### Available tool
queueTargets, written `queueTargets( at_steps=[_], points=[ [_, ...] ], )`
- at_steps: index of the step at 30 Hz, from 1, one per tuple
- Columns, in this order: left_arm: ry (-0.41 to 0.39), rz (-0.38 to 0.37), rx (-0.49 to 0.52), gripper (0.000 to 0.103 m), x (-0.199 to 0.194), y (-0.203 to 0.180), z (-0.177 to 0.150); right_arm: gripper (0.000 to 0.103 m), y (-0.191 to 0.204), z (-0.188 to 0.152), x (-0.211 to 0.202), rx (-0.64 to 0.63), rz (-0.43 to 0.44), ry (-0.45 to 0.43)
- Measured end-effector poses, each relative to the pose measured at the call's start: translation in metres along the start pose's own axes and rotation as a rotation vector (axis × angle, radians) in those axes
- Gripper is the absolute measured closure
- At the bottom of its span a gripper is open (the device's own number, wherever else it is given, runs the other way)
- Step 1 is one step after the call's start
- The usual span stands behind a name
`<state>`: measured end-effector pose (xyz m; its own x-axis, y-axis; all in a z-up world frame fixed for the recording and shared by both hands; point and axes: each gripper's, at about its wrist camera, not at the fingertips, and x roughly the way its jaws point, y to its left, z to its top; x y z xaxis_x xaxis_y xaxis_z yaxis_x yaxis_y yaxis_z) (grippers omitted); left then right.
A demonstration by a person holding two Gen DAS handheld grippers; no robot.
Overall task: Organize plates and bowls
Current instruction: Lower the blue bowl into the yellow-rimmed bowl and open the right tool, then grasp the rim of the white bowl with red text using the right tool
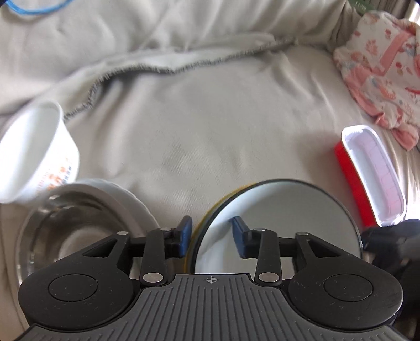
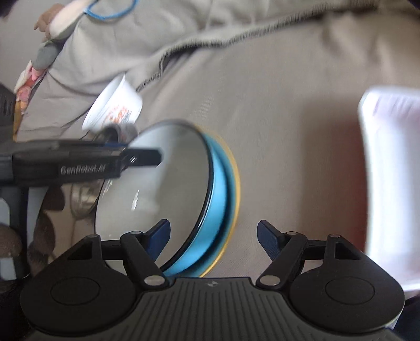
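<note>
A black-rimmed plate (image 1: 278, 223) with a blue outer side (image 2: 218, 196) lies on a yellow-rimmed plate (image 2: 237, 183) on a beige cloth. My left gripper (image 1: 212, 236) is open astride the top plate's left rim, one pad outside and one over the plate. It enters the right wrist view from the left as the left gripper (image 2: 155, 157). My right gripper (image 2: 212, 236) is open with the stack's near rim between its pads, which are not touching it. To the left a steel bowl (image 1: 73, 223) sits beside a tipped white printed bowl (image 1: 34, 152).
A red and white rectangular dish (image 1: 372, 173) lies right of the plates and shows blurred as the dish (image 2: 388, 170). Pink floral cloth (image 1: 380, 73) is bunched at the back right. A stitched blanket fold (image 1: 162, 65) crosses the back, and a blue loop (image 1: 34, 8) lies far left.
</note>
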<state>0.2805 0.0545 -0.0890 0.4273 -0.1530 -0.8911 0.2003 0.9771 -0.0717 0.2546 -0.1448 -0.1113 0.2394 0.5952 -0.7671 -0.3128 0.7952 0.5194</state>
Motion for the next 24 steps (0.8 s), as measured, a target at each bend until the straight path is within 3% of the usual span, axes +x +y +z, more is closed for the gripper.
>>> queueTargets(
  at_steps=[5, 16, 20, 24],
  points=[
    [0.010, -0.033, -0.011, 0.058, 0.004, 0.004, -0.001, 0.046, 0.002, -0.004, 0.018, 0.017, 0.105, 0.061],
    [-0.022, -0.070, -0.160, 0.073, -0.005, 0.030, -0.005, 0.052, 0.009, 0.022, 0.017, -0.064, -0.003, -0.025],
    [-0.105, -0.122, -0.209, 0.074, -0.030, 0.039, -0.012, 0.052, 0.013, 0.024, 0.008, -0.087, -0.062, -0.049],
    [-0.288, -0.210, -0.349, 0.074, -0.081, 0.081, -0.007, 0.048, 0.041, 0.037, -0.035, -0.226, -0.186, -0.169]
  ],
)
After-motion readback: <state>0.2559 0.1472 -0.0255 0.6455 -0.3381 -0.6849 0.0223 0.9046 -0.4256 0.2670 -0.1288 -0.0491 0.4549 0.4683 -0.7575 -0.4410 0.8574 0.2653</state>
